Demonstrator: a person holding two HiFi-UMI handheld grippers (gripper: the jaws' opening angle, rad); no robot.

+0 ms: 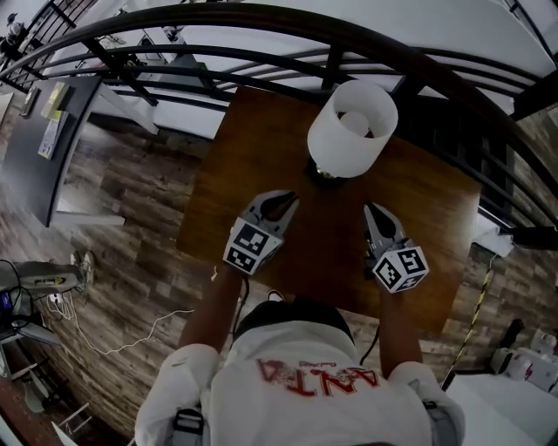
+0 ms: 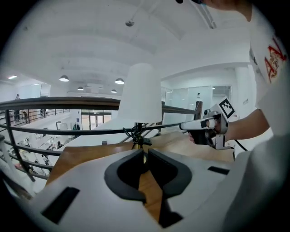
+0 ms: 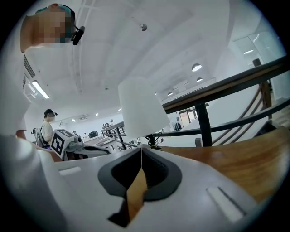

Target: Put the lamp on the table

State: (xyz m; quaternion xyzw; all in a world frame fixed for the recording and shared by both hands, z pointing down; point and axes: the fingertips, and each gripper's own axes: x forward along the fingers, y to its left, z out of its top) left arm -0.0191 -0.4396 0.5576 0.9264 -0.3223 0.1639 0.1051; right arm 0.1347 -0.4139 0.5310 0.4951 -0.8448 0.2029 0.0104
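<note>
**A:** What's nearest you, and what are the jaws doing?

**B:** Both grippers hover over the near half of a brown wooden table. The left gripper has its jaws together on nothing. The right gripper has its jaws pressed together too, also empty. The two are apart, and both aim toward the far edge.

**A:** And the lamp?

**B:** The lamp stands on the table just beyond the jaw tips, between their lines and touching neither. Its long axis is upright: a dark base on the wood, and a white cylindrical shade with its open top facing up.

**A:** Any room around it?

**B:** There is bare wood to its left and right. Its base sits near the far edge, close behind which runs a dark curved railing. Plank flooring lies left of the table, and beyond the railing is a bright white hall.
</note>
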